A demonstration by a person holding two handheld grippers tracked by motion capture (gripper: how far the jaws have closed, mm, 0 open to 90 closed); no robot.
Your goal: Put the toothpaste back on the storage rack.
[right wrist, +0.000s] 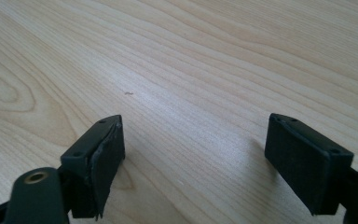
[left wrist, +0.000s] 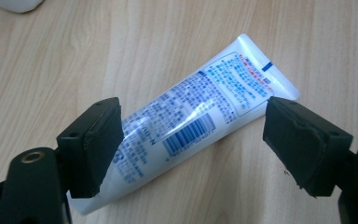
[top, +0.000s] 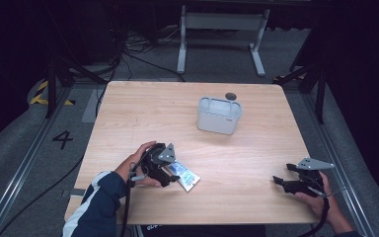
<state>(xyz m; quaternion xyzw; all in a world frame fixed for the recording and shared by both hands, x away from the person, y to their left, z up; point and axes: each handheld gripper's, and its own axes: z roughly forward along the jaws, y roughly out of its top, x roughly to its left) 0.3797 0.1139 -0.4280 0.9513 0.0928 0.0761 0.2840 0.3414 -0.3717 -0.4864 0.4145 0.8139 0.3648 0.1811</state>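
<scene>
A white tube (top: 186, 176) with blue print lies flat on the wooden table (top: 143, 113) near its front left. My left gripper (top: 170, 175) hovers right over it, held in a hand with a blue and white sleeve. In the left gripper view the tube (left wrist: 200, 112) runs slantwise between the two black pads, its crimped end by the right pad (left wrist: 303, 144) and its lower end under the left pad (left wrist: 95, 144). The left gripper (left wrist: 191, 140) is open around the tube. My right gripper (top: 280, 181) rests at the front right, open (right wrist: 193, 154) over bare wood.
A white rounded container (top: 218, 116) stands at the middle back of the table, and a small dark round thing (top: 231, 96) lies just behind it. A corner of something white (left wrist: 16, 3) shows far off. Beyond the table stand a white frame and cables on the floor.
</scene>
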